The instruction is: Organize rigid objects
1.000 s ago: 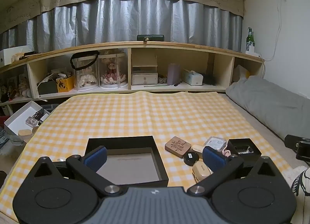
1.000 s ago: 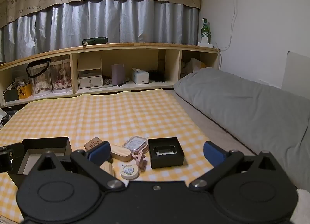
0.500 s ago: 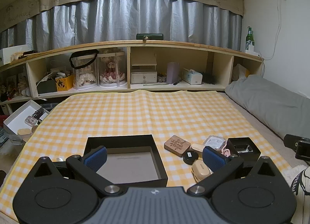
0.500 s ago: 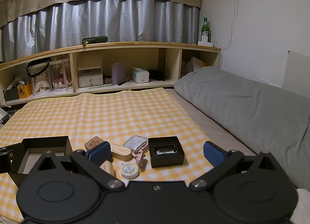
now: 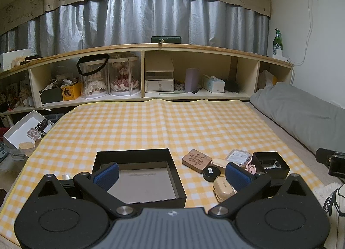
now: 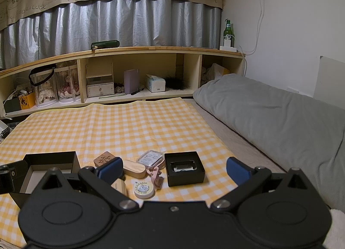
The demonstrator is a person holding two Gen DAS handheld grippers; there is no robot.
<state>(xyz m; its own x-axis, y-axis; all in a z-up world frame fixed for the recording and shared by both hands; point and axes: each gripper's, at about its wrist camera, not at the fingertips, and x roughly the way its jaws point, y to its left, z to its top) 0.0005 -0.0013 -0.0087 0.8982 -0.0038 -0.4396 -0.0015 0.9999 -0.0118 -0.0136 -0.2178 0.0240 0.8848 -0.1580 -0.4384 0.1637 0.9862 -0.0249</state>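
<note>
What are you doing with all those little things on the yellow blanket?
A person holds two grippers over the checked cloth, tidying small hard things. Both the left gripper and the right gripper are open and hold nothing yet. The big black box is empty. Beside it lie a carved wooden block, a round white tin, a pink clip and a small black box, all waiting.

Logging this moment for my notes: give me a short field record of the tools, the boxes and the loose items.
left tool: open, empty
right tool: open, empty
large black open box: nothing visible inside
small black square box: holds a metallic item
loose items: carved wooden block, round white tin, clear plastic case
surface: yellow checked cloth
</note>
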